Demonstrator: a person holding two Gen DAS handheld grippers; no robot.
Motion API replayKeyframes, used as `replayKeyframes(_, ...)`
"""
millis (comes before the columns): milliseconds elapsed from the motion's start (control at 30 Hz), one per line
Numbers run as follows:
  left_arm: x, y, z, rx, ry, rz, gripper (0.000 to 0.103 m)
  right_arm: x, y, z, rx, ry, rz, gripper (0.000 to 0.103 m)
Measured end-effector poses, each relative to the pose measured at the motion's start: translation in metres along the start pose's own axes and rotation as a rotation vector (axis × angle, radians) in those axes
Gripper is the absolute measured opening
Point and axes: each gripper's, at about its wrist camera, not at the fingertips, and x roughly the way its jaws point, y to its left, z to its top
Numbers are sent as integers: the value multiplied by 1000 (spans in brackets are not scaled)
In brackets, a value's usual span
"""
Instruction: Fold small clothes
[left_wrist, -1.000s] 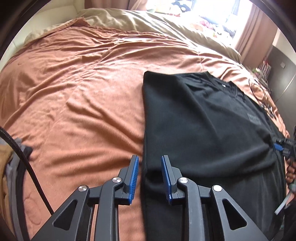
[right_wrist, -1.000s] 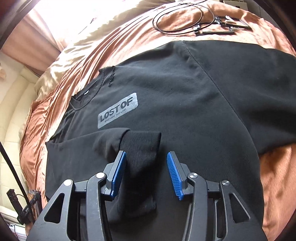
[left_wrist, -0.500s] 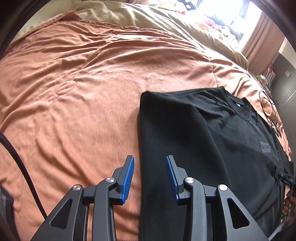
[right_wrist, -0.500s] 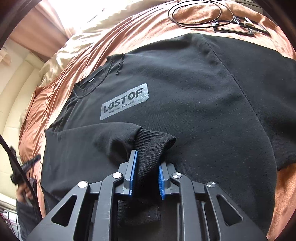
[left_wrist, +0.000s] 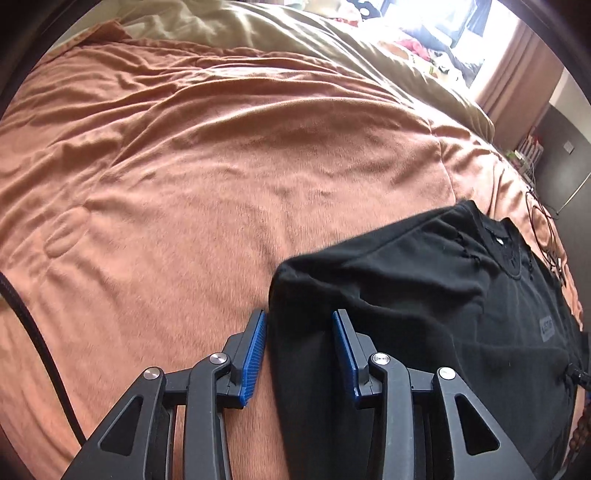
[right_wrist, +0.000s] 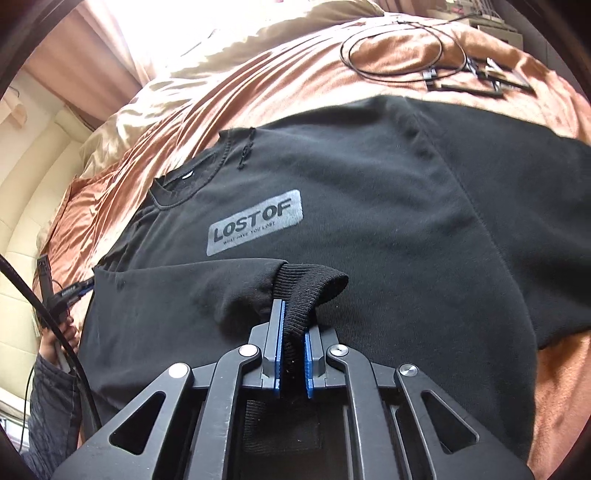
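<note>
The right tongs (right_wrist: 293, 354) are pinching the ribbed cuff (right_wrist: 314, 291) at lower centre of their view, having just closed on it. The left tongs (left_wrist: 300, 356) are standing partly open, straddling the folded edge of the black sweatshirt (left_wrist: 443, 295), which is lying on the bed (left_wrist: 221, 166) at the frame's lower right.

sweatshirt (right_wrist: 369, 229): right sleeve runs off frame edge | cuff (right_wrist: 306, 295): lower part hidden between tongs

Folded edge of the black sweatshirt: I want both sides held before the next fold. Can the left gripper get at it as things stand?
Probably yes. The left gripper is open, the sweatshirt's folded edge already lies between its pads, and nothing blocks it.
</note>
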Motion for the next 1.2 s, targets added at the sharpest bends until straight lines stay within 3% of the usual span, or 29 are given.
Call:
replayKeyframes(133,4,-6,4,15,-7,-23,11,-4,6,-1,-23,-2,-23,5)
replayKeyframes(267,-8,-11,6,68,-60,29,8,-4,11,3,-40,-9,-49,5)
replayKeyframes(400,-18,5,11,7,-87,23,8,-16,17,9,-31,-68,-54,5)
replayKeyframes(533,-8,-1,7,32,-59,75,9,-16,21,11,-42,-110,-107,5)
replayKeyframes(700,-10,-4,1,6,-19,134,18,14,15,10,-29,-17,-224,11)
replayKeyframes(733,-14,-5,0,12,-16,146,20,12,11,8,-13,-14,-202,13)
replayKeyframes(800,-21,-8,-7,39,-4,151,21,5,5,2,18,-12,-168,35)
replayKeyframes(833,-24,-10,-12,50,8,143,24,0,4,-3,19,-12,-155,39)
replayKeyframes(933,-33,-13,-28,56,31,124,32,-8,2,-9,0,-4,-141,40)
replayKeyframes(1033,-45,-19,-47,58,49,109,32,-14,10,-20,-35,21,-109,40)
replayKeyframes(1200,-70,-29,-78,47,63,85,33,-22,16,-29,-95,54,-128,42)
